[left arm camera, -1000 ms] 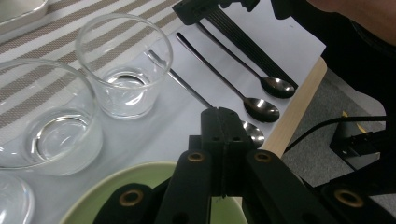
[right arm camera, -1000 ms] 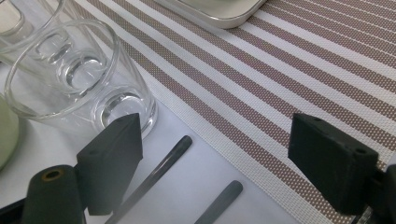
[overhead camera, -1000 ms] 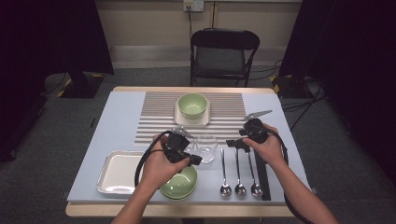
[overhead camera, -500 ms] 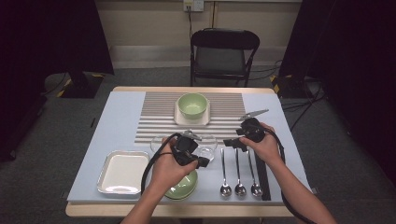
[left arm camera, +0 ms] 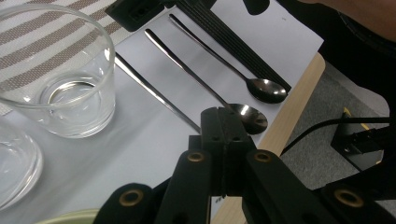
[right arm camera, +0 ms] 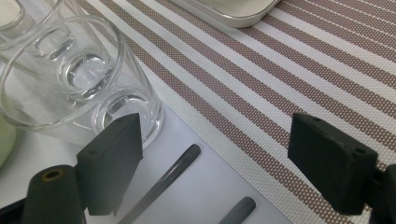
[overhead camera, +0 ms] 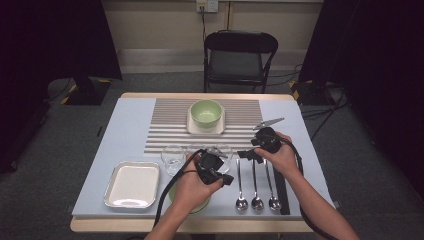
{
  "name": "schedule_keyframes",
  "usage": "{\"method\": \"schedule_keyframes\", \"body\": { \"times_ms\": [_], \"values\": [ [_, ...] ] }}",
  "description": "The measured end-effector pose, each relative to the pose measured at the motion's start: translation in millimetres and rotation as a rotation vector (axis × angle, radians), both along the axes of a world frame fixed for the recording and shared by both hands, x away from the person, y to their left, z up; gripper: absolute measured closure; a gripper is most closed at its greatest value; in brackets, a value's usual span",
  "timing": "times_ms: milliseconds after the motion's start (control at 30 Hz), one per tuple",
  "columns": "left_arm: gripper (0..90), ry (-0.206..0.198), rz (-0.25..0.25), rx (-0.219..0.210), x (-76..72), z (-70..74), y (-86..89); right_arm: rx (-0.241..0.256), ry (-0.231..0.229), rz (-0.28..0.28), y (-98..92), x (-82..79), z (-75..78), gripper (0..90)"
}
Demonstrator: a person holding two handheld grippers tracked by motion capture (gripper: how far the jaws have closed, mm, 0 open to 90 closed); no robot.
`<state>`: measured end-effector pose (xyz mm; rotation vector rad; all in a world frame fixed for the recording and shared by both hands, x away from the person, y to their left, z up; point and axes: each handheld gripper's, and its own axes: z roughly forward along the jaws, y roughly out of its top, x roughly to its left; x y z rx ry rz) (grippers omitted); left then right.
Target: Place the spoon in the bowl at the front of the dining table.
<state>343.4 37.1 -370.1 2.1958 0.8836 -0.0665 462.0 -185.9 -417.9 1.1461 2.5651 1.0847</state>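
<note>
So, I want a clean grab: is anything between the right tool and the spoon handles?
Nothing visible. The open right tool hangs over the nearest spoon handle, with clear space between them. A glass stands close beside one jaw, not in the path.

A black folding chair (overhead camera: 240,57) stands on grey carpet (overhead camera: 60,130) just beyond the counter (overhead camera: 125,115). Behind the chair runs a cream wall (overhead camera: 160,25) with a socket (overhead camera: 207,5); dark curtains (overhead camera: 55,35) hang to either side of it.
</note>
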Motion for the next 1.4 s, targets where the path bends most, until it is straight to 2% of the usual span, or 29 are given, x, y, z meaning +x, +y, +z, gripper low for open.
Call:
{"method": "schedule_keyframes", "body": {
  "times_ms": [233, 300, 467, 633, 833, 1033, 1100, 1400],
  "values": [
    [90.0, 0.011, -0.002, 0.006, -2.3, -7.0, -12.8, -0.007, 0.002, 0.004, -0.7, -0.6, -3.3, 17.1],
    [90.0, 0.011, -0.016, 0.017, -2.9, -9.1, -15.5, -0.004, 0.004, 0.003, -1.5, -1.0, -3.5, 17.1],
    [90.0, 0.016, -0.011, 0.023, -3.7, -15.6, -21.1, -0.004, 0.003, 0.000, -3.9, -1.6, -4.9, 17.1],
    [90.0, 0.015, 0.016, 0.040, -5.7, -19.1, -25.4, -0.008, -0.003, 0.005, -4.2, -2.1, -6.9, 17.2],
    [90.0, 0.014, 0.010, 0.047, -7.5, -23.5, -32.4, -0.012, -0.001, 0.005, -5.2, -2.0, -10.1, 18.1],
    [90.0, 0.009, 0.014, 0.073, -10.2, -29.6, -39.8, -0.015, 0.005, 0.007, -5.5, -2.8, -11.0, 18.1],
    [90.0, 0.012, 0.020, 0.066, -11.4, -33.0, -43.2, -0.015, 0.000, 0.012, -5.7, -2.8, -11.2, 18.1],
    [90.0, 0.003, 0.026, 0.114, -14.4, -43.5, -50.2, -0.016, -0.002, 0.011, -8.1, -3.7, -13.0, 18.2]
  ]
}}
